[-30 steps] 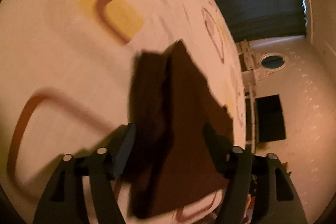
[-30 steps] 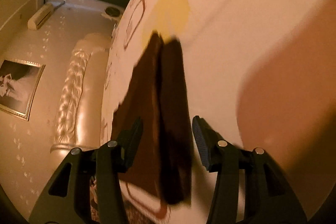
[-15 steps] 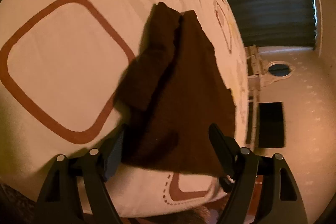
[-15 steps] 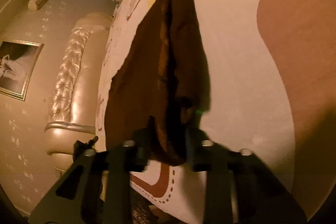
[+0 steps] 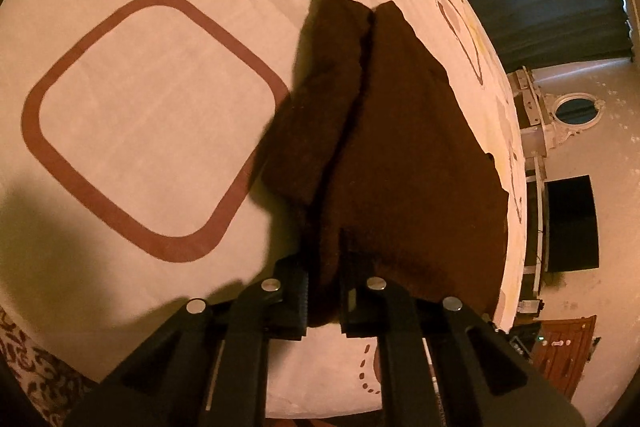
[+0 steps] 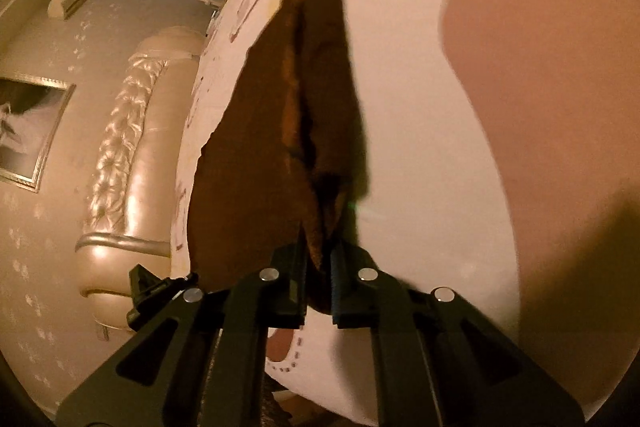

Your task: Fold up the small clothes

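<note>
In the left wrist view, the left gripper point(image 5: 323, 297) has its 2 jaws drawn in narrow on the near edge of the brown garment point(image 5: 400, 155), pinching the cloth between them. The garment lies on the patterned bedsheet point(image 5: 152, 115), its side flap point(image 5: 320, 99) already turned in over the body, so 1 lengthwise fold looks done. In the right wrist view, the right gripper point(image 6: 319, 291) is likewise closed to a narrow gap on the garment's point(image 6: 256, 155) near edge, with cloth bunched between the jaws and the rest stretching away along the sheet point(image 6: 420, 107) toward the padded headboard point(image 6: 120, 155). With both near corners gripped, my judgement is that the task sits about midway: the crosswise fold, carrying this edge over to the far end, is not yet made, nor is any final smoothing. No basket, box or other container shows in either view, so nothing can be said of contents.
</note>
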### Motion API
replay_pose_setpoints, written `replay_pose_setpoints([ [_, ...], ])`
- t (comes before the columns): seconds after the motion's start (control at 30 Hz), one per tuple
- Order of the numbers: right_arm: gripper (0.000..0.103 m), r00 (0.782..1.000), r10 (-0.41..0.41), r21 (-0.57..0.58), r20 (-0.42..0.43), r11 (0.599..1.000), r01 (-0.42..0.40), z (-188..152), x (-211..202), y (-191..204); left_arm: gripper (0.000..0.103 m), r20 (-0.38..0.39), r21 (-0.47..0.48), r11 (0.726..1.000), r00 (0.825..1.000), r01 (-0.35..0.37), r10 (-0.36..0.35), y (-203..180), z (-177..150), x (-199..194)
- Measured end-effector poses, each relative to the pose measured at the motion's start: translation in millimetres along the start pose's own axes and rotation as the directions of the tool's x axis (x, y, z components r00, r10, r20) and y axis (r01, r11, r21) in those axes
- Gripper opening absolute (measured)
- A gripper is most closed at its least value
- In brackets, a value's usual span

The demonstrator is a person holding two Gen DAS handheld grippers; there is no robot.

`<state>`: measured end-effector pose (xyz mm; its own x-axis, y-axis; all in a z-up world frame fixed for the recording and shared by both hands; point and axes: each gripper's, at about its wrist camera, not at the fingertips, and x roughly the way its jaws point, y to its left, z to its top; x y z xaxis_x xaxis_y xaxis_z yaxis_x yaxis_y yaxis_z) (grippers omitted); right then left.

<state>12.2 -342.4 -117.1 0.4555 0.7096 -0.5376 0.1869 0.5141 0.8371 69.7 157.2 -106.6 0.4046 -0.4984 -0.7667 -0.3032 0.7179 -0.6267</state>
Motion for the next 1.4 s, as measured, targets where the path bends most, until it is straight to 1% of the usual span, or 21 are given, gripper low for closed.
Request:
replay_pose_setpoints([
  [0.13,0.008,1.000,0.018,0.005,-0.007,1.000,-0.018,3.5,3.4,0.5,0.011,-0.021,0.003,0.999,0.999,0.038,-0.038,2.1,5.8,1.8],
  [0.2,0.008,1.000,0.027,0.014,-0.016,1.000,-0.027,3.9,1.8,-1.1,0.014,-0.028,0.013,0.998,0.998,0.057,-0.057,3.4,6.8,1.2],
  [0.3,0.014,1.000,0.024,0.019,-0.012,1.000,-0.024,2.8,-5.3,-2.5,0.016,-0.037,0.019,0.995,0.995,0.093,-0.093,6.8,5.1,-4.9],
  [0.33,0.017,1.000,0.018,0.020,-0.007,1.000,-0.018,2.3,-9.4,-1.6,0.019,-0.038,0.022,0.995,0.994,0.100,-0.099,6.8,5.0,-7.0],
  [0.4,0.019,1.000,-0.008,0.010,0.008,1.000,0.008,1.9,-17.1,0.4,0.029,-0.039,0.032,0.993,0.993,0.114,-0.113,7.6,5.6,-14.5],
  [0.47,0.022,0.998,-0.046,-0.013,0.037,0.999,0.047,2.0,-27.4,6.6,0.049,-0.028,0.042,0.989,0.990,0.141,-0.140,9.5,8.4,-21.6],
  [0.5,0.024,0.997,-0.060,-0.025,0.052,0.998,0.062,2.2,-31.3,10.6,0.052,-0.017,0.047,0.988,0.989,0.146,-0.145,10.8,11.0,-25.0],
  [0.57,0.027,0.995,-0.073,-0.046,0.074,0.996,0.077,3.2,-37.4,21.7,0.053,-0.007,0.042,0.988,0.989,0.151,-0.151,13.1,14.4,-27.1],
  [0.67,0.029,0.995,-0.055,-0.069,0.078,0.996,0.060,4.5,-37.0,39.5,0.055,-0.004,0.035,0.988,0.989,0.149,-0.149,13.0,21.5,-25.2],
  [0.73,0.033,0.997,-0.041,-0.088,0.070,0.995,0.048,4.6,-31.2,50.2,0.057,-0.008,0.044,0.988,0.989,0.149,-0.149,10.0,33.1,-21.1],
  [0.8,0.033,0.999,-0.022,-0.108,0.043,0.994,0.026,2.7,-18.9,63.6,0.058,0.007,0.050,0.988,0.990,0.144,-0.144,6.6,51.1,-16.4],
  [0.87,0.033,1.000,-0.004,-0.128,0.021,0.992,0.007,-1.0,-7.3,75.6,0.062,0.012,0.054,0.988,0.989,0.146,-0.147,3.6,69.6,-10.7],
  [0.97,0.033,0.999,0.030,-0.144,-0.024,0.989,-0.033,-9.0,14.2,90.3,0.067,0.005,0.043,0.987,0.988,0.157,-0.157,1.2,90.9,-1.8],
  [1.0,0.033,0.998,0.039,-0.148,-0.043,0.988,-0.045,-12.3,24.4,95.2,0.069,-0.004,0.041,0.984,0.985,0.174,-0.174,-1.6,99.0,4.1],
  [1.03,0.033,0.997,0.041,-0.150,-0.058,0.987,-0.049,-14.5,31.3,98.5,0.072,-0.013,0.049,0.982,0.983,0.182,-0.181,-4.1,102.5,7.6],
  [1.13,0.033,0.992,0.043,-0.176,-0.114,0.982,-0.063,-26.1,62.4,112.2,0.076,-0.023,0.076,0.979,0.982,0.187,-0.185,-11.5,110.8,16.3],
  [1.23,0.033,0.988,0.050,-0.192,-0.147,0.978,-0.079,-34.3,83.5,122.7,0.076,-0.027,0.096,0.977,0.982,0.188,-0.187,-17.6,114.7,22.1],
  [1.3,0.033,0.982,0.077,-0.187,-0.171,0.976,-0.109,-39.5,99.6,130.5,0.076,-0.024,0.100,0.977,0.982,0.189,-0.187,-20.1,116.5,25.2],
  [1.4,0.034,0.978,0.104,-0.205,-0.180,0.969,-0.141,-46.1,111.1,141.1,0.076,-0.028,0.102,0.977,0.982,0.187,-0.185,-22.2,119.3,28.0],
])
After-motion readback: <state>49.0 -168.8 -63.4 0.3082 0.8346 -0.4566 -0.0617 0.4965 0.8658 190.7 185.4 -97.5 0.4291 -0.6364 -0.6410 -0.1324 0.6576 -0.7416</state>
